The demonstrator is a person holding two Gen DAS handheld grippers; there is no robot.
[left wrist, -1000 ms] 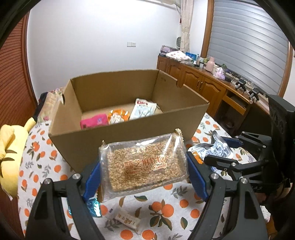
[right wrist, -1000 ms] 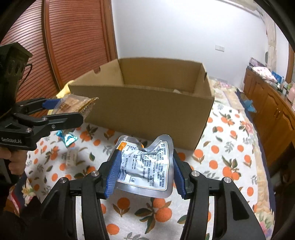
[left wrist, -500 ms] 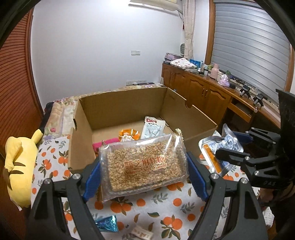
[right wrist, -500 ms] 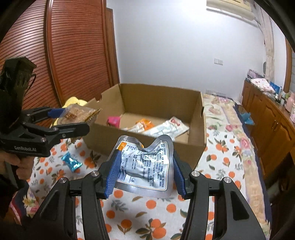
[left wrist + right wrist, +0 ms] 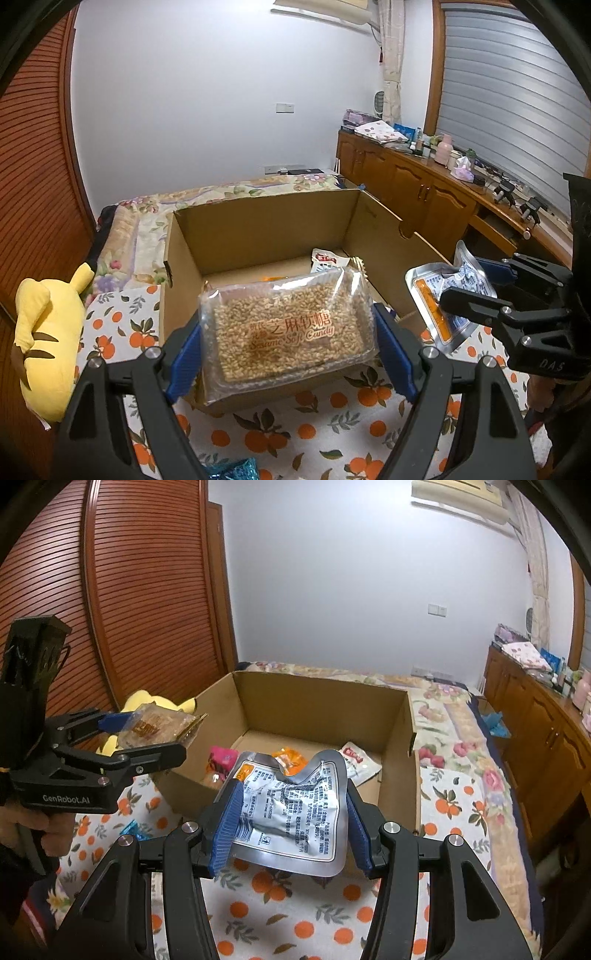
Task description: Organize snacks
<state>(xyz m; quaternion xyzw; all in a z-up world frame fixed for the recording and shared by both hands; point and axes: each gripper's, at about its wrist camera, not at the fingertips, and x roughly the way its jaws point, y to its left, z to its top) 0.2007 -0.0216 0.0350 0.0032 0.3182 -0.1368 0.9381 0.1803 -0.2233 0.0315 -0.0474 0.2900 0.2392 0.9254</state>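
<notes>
Left wrist: orange-print cloth (image 5: 314,435), white wall (image 5: 207,110).

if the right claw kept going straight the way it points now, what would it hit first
Most likely the near wall of the cardboard box, or just over its rim onto the snacks inside. The right claw holds a silver pouch in front of that wall, and depth is hard to judge.

Cardboard box (image 5: 325,705) open-topped, left floor bare, snack packets (image 5: 356,762) crowding right, walls ringing it

"Sesame Soft Candy" is printed on the clear candy pack (image 5: 288,332); "GenRobot.AI" on the left gripper (image 5: 162,734) body at nine o'clock.
</notes>
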